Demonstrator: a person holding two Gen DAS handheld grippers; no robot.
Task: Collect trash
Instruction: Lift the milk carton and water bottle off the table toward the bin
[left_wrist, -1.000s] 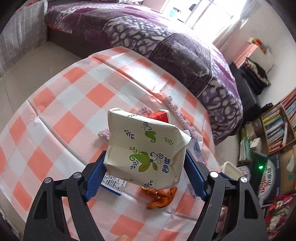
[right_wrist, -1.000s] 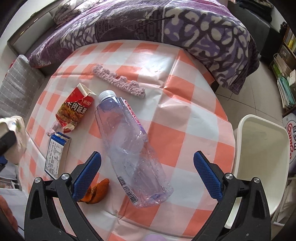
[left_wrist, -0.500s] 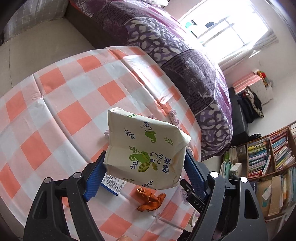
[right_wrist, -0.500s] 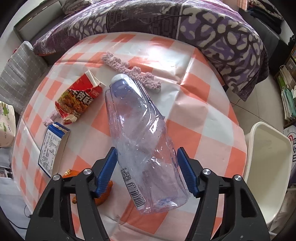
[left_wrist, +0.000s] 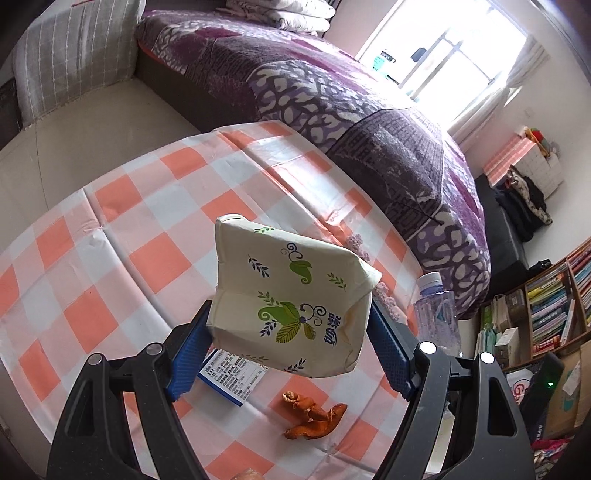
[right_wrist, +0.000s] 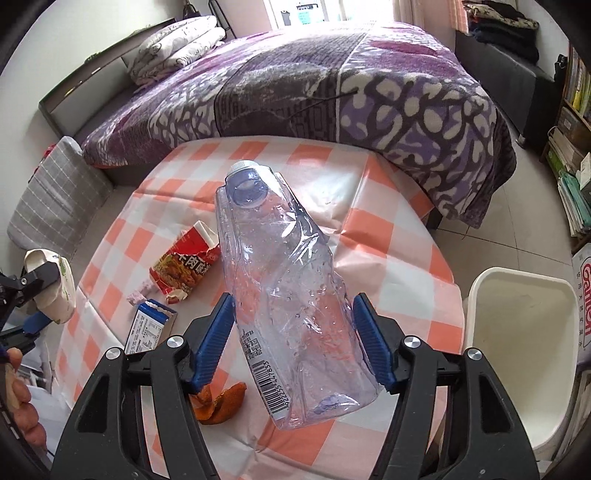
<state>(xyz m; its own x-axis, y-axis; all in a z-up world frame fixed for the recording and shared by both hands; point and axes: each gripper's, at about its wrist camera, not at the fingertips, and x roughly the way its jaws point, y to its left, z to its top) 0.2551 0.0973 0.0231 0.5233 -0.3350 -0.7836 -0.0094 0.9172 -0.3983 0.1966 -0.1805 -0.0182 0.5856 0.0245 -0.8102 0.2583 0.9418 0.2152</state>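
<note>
My left gripper (left_wrist: 288, 352) is shut on a cream tissue pack (left_wrist: 295, 299) with green leaf prints, held above the checked table (left_wrist: 110, 229). My right gripper (right_wrist: 293, 341) is shut on a crushed clear plastic bottle (right_wrist: 284, 280), lifted off the table with its cap pointing away. That bottle (left_wrist: 436, 310) also shows at the right of the left wrist view. On the table lie a red snack wrapper (right_wrist: 184, 266), a blue-and-white small box (right_wrist: 147, 326) and orange peel (right_wrist: 221, 402). The tissue pack (right_wrist: 55, 291) appears at the left edge of the right wrist view.
A white bin (right_wrist: 517, 343) stands beside the table on the right. A bed with a purple blanket (right_wrist: 332, 85) lies behind the table. Bookshelves (left_wrist: 554, 295) fill the right side. A fuzzy pink strip (left_wrist: 360, 245) lies near the table's far edge. A person's hand (right_wrist: 18, 391) shows at far left.
My right gripper closed on the bottle and lifted it off the table, tilting it up. My left gripper kept the tissue pack and turned a little.
</note>
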